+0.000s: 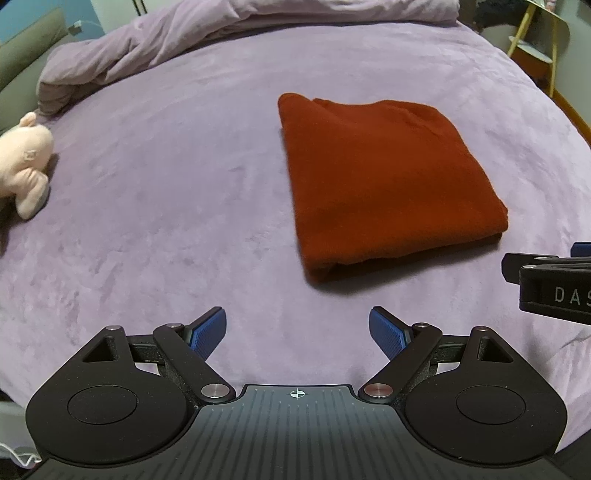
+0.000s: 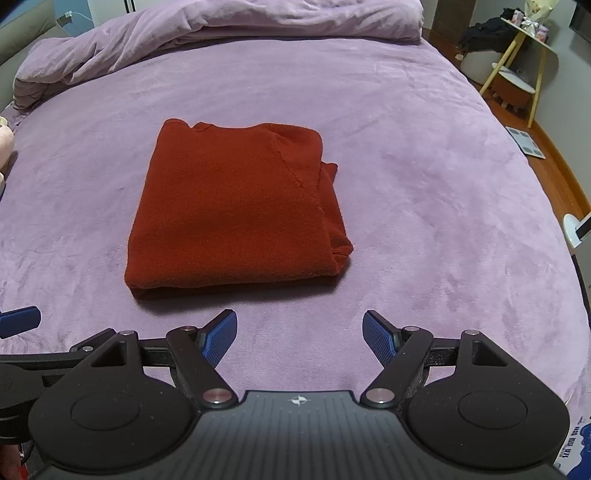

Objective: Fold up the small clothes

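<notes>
A rust-red knit garment point(image 1: 388, 184) lies folded into a flat rectangle on the purple bed cover point(image 1: 166, 221). It also shows in the right wrist view point(image 2: 236, 214), with layered edges on its right side. My left gripper point(image 1: 297, 332) is open and empty, just short of the garment's near edge and to its left. My right gripper point(image 2: 299, 338) is open and empty, near the garment's near right corner. Part of the right gripper's body shows at the right edge of the left wrist view point(image 1: 554, 288).
A bunched purple duvet point(image 2: 221, 33) lies along the far side of the bed. A pink plush toy point(image 1: 26, 162) sits at the left edge. A yellow-legged side table point(image 2: 517, 70) and a wooden floor point(image 2: 554, 173) lie off the bed's right side.
</notes>
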Action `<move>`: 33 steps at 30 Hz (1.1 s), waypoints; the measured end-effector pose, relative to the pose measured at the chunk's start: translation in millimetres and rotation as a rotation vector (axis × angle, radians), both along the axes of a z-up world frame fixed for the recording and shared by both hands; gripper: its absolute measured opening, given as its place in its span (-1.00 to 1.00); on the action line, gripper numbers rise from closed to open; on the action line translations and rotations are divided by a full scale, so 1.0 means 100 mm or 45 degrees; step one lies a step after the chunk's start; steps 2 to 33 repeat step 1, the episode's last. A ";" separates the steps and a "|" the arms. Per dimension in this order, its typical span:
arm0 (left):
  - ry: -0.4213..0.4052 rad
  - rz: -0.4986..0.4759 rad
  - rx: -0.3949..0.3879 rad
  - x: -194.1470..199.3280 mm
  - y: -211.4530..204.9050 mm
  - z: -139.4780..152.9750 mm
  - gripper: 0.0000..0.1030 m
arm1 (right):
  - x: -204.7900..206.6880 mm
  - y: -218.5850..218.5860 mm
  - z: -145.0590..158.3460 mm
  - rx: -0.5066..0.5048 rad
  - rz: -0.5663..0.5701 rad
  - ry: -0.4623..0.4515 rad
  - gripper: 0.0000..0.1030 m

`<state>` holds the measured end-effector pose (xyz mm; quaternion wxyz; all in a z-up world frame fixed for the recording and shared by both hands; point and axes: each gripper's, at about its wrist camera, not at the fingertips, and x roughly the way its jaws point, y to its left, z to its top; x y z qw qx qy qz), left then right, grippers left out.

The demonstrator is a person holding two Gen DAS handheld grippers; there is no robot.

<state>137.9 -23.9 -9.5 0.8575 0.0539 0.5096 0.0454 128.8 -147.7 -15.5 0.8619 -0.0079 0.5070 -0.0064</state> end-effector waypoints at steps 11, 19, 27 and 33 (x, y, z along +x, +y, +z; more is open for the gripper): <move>0.002 0.001 -0.002 0.00 0.00 0.00 0.73 | 0.00 0.00 0.00 0.000 -0.001 0.000 0.47; 0.002 0.001 -0.002 0.00 0.00 0.00 0.73 | 0.00 0.00 0.00 0.000 -0.001 0.000 0.47; 0.002 0.001 -0.002 0.00 0.00 0.00 0.73 | 0.00 0.00 0.00 0.000 -0.001 0.000 0.47; 0.002 0.001 -0.002 0.00 0.00 0.00 0.73 | 0.00 0.00 0.00 0.000 -0.001 0.000 0.47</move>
